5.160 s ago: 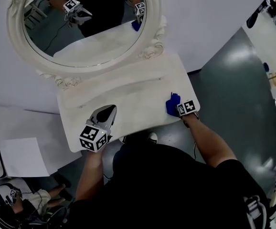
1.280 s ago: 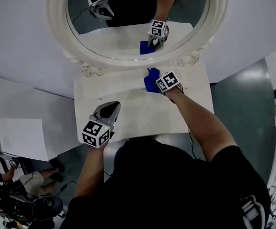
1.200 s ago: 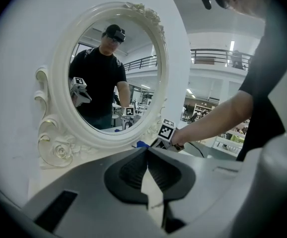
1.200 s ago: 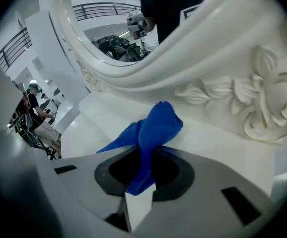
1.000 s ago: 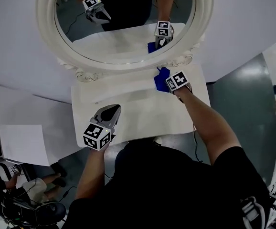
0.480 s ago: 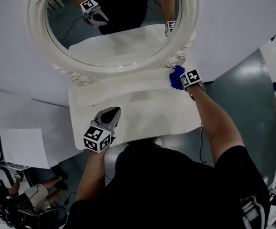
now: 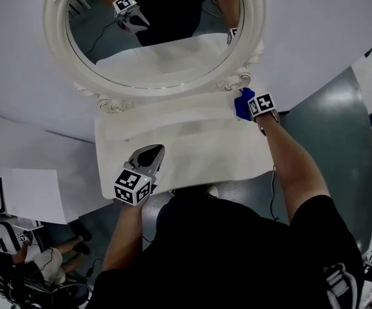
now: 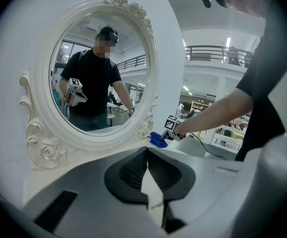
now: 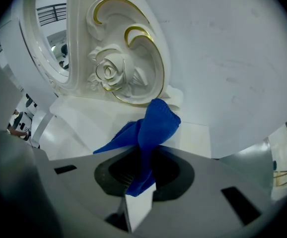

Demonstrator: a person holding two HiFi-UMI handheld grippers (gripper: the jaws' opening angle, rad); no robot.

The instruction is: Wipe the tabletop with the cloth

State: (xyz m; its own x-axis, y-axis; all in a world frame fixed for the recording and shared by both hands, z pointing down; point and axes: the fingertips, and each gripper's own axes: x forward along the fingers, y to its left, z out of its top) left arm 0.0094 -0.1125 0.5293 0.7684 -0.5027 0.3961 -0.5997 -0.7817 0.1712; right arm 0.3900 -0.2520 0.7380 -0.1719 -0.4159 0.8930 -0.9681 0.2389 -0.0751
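DRESSING-TABLE WIPE: A person works a blue cloth (image 7: 240, 102) along a white surface (image 7: 192, 143), holding it pinched in the clenched right gripper (image 7: 246, 105). The cloth is at the far right corner, just beside the oval mirror (image 7: 253, 37). It bunches up out of the jaws, with its free end lying on the surface close to the mirror's carved foot (image 9: 118, 73). The left gripper (image 7: 148, 154) has its jaws pressed together on nothing and hovers over the near edge, well apart from the mirror and toward its left side. Two things could go wrong from here. A stroke pushed any further toward the mirror could knock the gripper against the carved foot. The narrow pinch on the bunched cloth could also let it slip free, or leave it dragging only a thin strip across the surface.
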